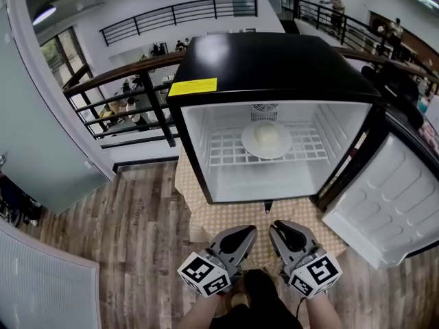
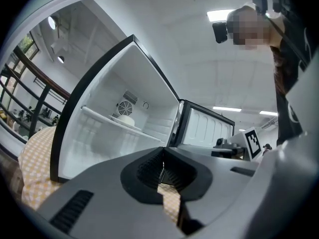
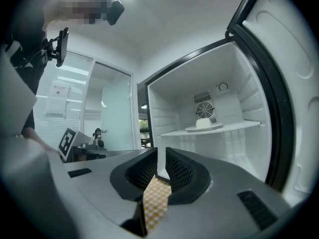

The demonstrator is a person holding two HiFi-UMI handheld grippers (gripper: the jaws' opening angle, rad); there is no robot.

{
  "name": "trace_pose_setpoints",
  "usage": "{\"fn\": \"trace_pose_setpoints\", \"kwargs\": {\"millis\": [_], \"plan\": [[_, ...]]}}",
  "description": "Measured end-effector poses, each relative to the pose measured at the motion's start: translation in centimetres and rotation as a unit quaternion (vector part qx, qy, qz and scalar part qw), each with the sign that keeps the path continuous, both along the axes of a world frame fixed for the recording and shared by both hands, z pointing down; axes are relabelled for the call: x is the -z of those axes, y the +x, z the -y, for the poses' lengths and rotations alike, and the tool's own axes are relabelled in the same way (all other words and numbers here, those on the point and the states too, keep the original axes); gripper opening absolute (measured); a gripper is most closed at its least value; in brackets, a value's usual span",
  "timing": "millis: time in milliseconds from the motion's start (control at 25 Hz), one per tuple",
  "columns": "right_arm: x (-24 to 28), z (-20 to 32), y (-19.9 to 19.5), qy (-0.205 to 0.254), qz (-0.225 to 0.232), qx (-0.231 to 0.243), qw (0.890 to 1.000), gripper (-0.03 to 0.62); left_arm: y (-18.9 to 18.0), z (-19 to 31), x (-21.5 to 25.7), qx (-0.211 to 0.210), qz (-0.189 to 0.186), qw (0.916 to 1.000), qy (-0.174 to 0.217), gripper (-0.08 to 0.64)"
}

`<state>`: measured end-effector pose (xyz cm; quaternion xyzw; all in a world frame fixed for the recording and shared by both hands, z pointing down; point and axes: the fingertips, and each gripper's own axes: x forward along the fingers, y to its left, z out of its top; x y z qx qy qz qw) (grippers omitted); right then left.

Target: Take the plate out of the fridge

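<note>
The left hand-held gripper [image 1: 243, 234] and right hand-held gripper [image 1: 280, 230] are shut, holding nothing, before the open fridge [image 1: 274, 64]; the plate [image 1: 250, 142] sits by the shelf's [image 1: 223, 151] back edge; tip it and the white lump [image 1: 267, 138] could slide off.

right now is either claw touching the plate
Apart. Head view shows the left claw and right claw outside the fridge, well short of the plate.
</note>
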<state>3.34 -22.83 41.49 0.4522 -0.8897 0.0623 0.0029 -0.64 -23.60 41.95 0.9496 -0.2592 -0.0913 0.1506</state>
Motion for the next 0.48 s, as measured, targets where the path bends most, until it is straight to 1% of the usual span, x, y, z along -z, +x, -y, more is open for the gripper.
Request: {"fn": "trace_pose_setpoints", "kwargs": {"millis": [240, 360, 480], "plan": [[0.8, 3.6, -0.1, 0.027, -0.059, 0.022, 0.998, 0.046, -0.1, 3.2, 0.1, 0.014, 0.006, 0.9999, 0.004, 0.009], [1.2, 5.7, 0.4, 0.038, -0.081, 0.024, 0.996, 0.048, 0.5, 5.1, 0.2, 0.019, 0.003, 0.9998, 0.007, 0.009], [1.6, 7.5, 0.9, 0.045, -0.098, 0.026, 0.994, 0.05, 1.5, 6.4, 0.3, 0.015, 0.006, 0.9998, 0.009, 0.01]]}}
